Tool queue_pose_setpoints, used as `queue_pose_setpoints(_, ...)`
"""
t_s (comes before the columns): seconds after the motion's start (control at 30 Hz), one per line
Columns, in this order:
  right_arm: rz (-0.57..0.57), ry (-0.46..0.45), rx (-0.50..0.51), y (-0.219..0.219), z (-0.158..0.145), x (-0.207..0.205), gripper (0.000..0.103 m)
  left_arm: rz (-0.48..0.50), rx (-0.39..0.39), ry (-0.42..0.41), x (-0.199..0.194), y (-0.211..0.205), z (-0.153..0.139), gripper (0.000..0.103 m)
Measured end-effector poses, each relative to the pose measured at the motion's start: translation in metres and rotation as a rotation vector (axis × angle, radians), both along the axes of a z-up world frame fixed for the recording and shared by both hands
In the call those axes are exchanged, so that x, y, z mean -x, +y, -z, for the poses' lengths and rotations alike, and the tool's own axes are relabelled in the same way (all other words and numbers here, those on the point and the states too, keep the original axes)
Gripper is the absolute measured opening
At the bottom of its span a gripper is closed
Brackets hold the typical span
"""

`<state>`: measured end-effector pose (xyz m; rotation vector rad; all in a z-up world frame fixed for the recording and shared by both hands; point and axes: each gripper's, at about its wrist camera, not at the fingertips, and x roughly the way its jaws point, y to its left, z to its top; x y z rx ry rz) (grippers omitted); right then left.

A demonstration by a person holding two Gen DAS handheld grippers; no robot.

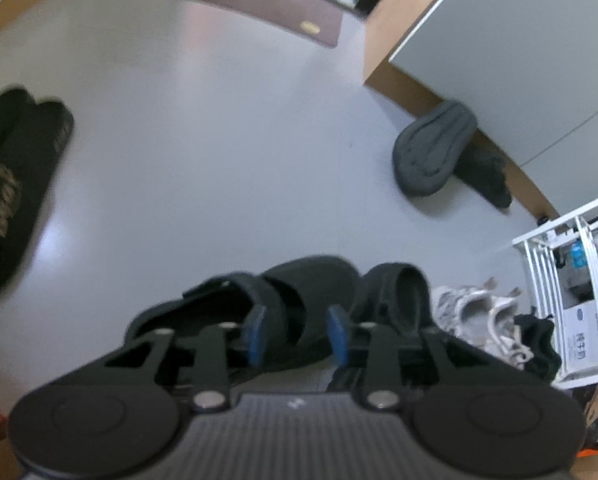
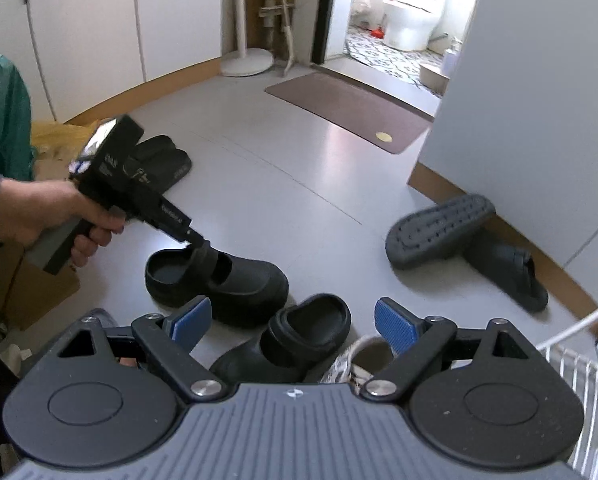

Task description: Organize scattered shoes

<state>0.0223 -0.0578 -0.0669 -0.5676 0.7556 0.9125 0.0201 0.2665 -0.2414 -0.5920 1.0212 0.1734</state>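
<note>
We see the left gripper (image 1: 295, 334) hanging just over a black strap shoe (image 1: 259, 300), its blue pads (image 1: 256, 334) parted with the shoe's strap below and between them, not pinched; from the right wrist view the same tool, held in a hand (image 2: 39, 216), has its tips right at that strap (image 2: 205, 252), and we cannot tell whether they touch. The right gripper (image 2: 293, 320) stands wide open and holds nothing, poised above the second black strap shoe (image 2: 295, 336), which lies close beside the first on the pale floor (image 2: 291, 168). A whitish sneaker (image 2: 363, 356) sits just right of that second shoe, next to a white wire rack (image 2: 579, 344). Two grey slides (image 2: 443, 230) lie against the wall base (one flipped sole-up, leaning on the other), and a pair of black slippers (image 2: 161, 162) rests well apart on the left. A brown mat (image 2: 351, 108) lies by the bathroom doorway.
</note>
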Motion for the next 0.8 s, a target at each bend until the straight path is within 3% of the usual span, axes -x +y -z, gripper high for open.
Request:
queue_pose_setpoints(0.17, -0.098, -0.029, 0.053, 0.015, -0.023, 0.017, 0.092, -0.014, -0.064, -0.047, 0.002, -0.002, -0.070, 0.045)
queue_pose_setpoints(0.27, -0.069, -0.054, 0.074, 0.026, -0.032, 0.017, 0.092, -0.010, -0.094, -0.053, -0.002, -0.008, -0.108, 0.047)
queue_pose_setpoints(0.3, -0.058, -0.050, 0.069, 0.028, -0.034, 0.016, 0.092, -0.010, -0.106, -0.047, -0.003, -0.011, -0.119, 0.054)
queue_pose_setpoints(0.33, -0.047, -0.047, 0.064, 0.030, -0.035, 0.015, 0.092, -0.013, -0.121, -0.041, -0.004, -0.015, -0.131, 0.071)
queue_pose_setpoints(0.37, -0.044, -0.041, 0.055, 0.033, -0.036, 0.015, 0.092, -0.022, -0.145, -0.039, -0.003, -0.021, -0.146, 0.078)
queue_pose_setpoints(0.47, -0.042, -0.039, 0.039, 0.038, -0.031, 0.015, 0.092, -0.015, -0.197, -0.047, 0.000, -0.042, -0.175, 0.082)
queue_pose_setpoints(0.67, 0.011, 0.013, -0.096, 0.032, -0.019, 0.014, 0.092, -0.025, -0.206, -0.036, 0.007, -0.068, -0.184, 0.090)
queue_pose_setpoints(0.8, -0.035, -0.015, -0.090, 0.038, 0.004, 0.025, 0.092, -0.082, -0.180, -0.046, 0.017, -0.070, -0.171, 0.091)
